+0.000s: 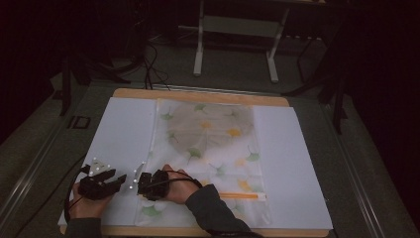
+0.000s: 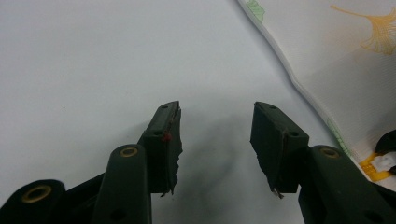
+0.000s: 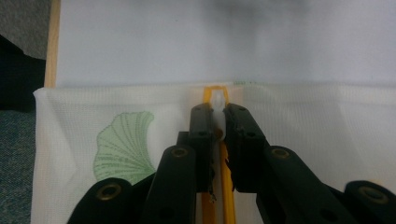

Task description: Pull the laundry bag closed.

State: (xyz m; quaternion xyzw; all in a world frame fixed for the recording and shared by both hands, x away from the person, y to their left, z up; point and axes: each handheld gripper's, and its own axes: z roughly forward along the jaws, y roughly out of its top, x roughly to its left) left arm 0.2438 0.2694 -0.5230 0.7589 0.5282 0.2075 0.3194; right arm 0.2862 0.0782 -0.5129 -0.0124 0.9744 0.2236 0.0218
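Observation:
A white mesh bag (image 1: 208, 144) printed with green and yellow leaves lies flat on the white sheet (image 1: 119, 134). Its orange zipper (image 1: 237, 196) runs along the near edge. In the right gripper view my right gripper (image 3: 218, 112) is shut on the white zipper pull (image 3: 217, 100), with the orange zipper (image 3: 227, 196) running back between the jaws, near the bag's (image 3: 116, 140) corner. My left gripper (image 2: 215, 121) is open over the bare sheet with nothing between its fingers, just beside the bag's edge (image 2: 336, 70). From above, the left gripper (image 1: 121, 179) and right gripper (image 1: 140, 182) nearly meet at the bag's near left corner.
The sheet lies on a wooden board (image 1: 198, 94) whose edge shows at the back and front. Beyond the table stand a white metal frame (image 1: 198, 49) and cables on a dark floor. White sheet stretches to the left and right of the bag.

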